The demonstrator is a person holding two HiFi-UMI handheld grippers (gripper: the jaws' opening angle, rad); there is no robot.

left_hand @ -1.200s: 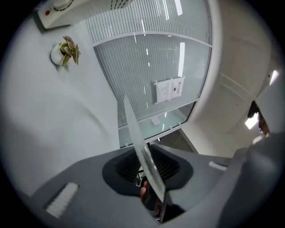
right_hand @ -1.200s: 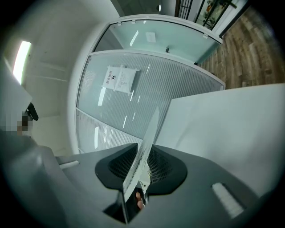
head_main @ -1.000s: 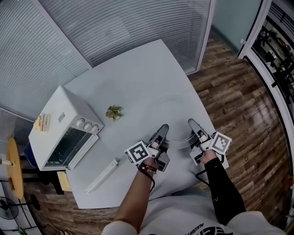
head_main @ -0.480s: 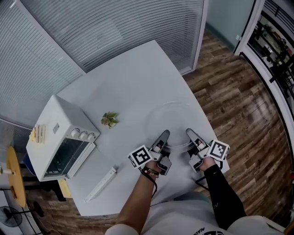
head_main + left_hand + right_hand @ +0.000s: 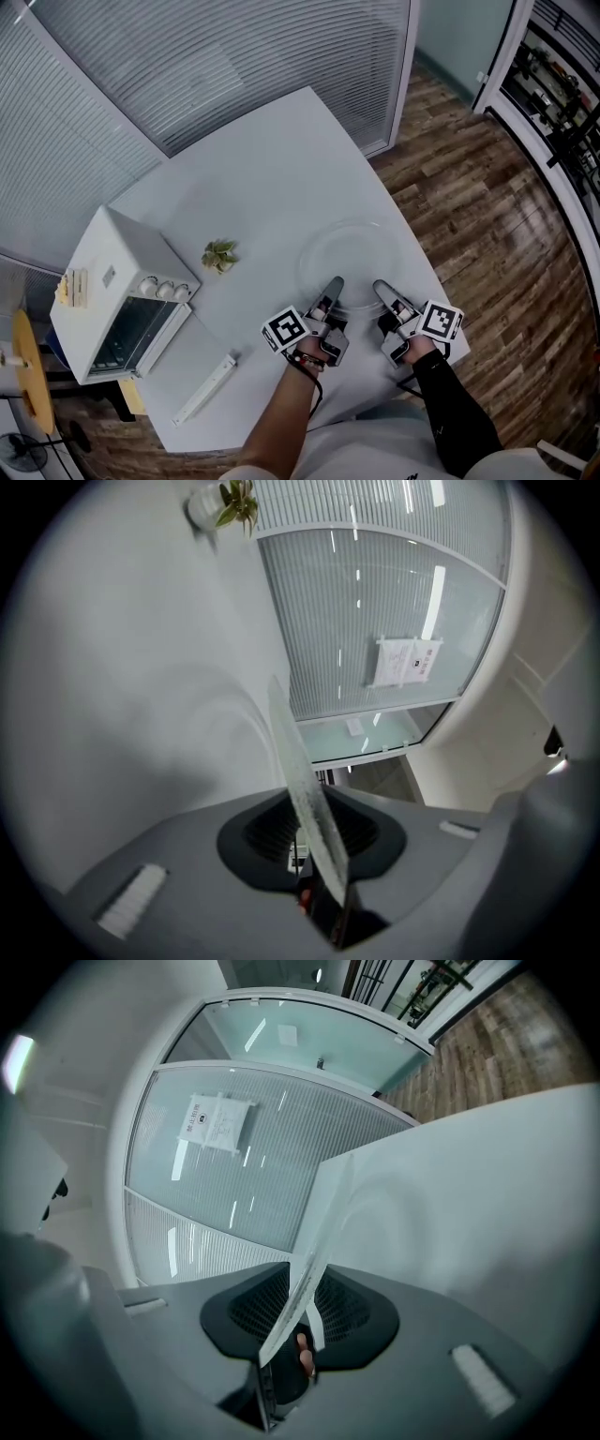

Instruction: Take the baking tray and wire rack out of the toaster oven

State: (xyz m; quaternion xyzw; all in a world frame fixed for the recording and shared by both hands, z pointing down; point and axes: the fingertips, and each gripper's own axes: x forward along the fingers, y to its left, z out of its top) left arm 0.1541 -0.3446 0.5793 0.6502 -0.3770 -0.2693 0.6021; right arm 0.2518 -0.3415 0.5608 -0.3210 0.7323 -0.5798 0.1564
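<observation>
Head view: glass plate (image 5: 349, 251) (barely visible)

L tongs (image 5: 334, 283) & R tongs (image 5: 379, 286) lowered glass plate (image 5: 354, 246) (toward table (image 5: 272, 169)).

You have two grippers in front of you, the left gripper (image 5: 333, 284) and the right gripper (image 5: 380, 288), and both grip one clear round plate (image 5: 352, 248). On the one tabletop (image 5: 272, 159) you can count one toaster oven (image 5: 117, 295) with three knobs (image 5: 161, 289), one small green plant (image 5: 218, 255) and one long white bar (image 5: 204, 389).
</observation>
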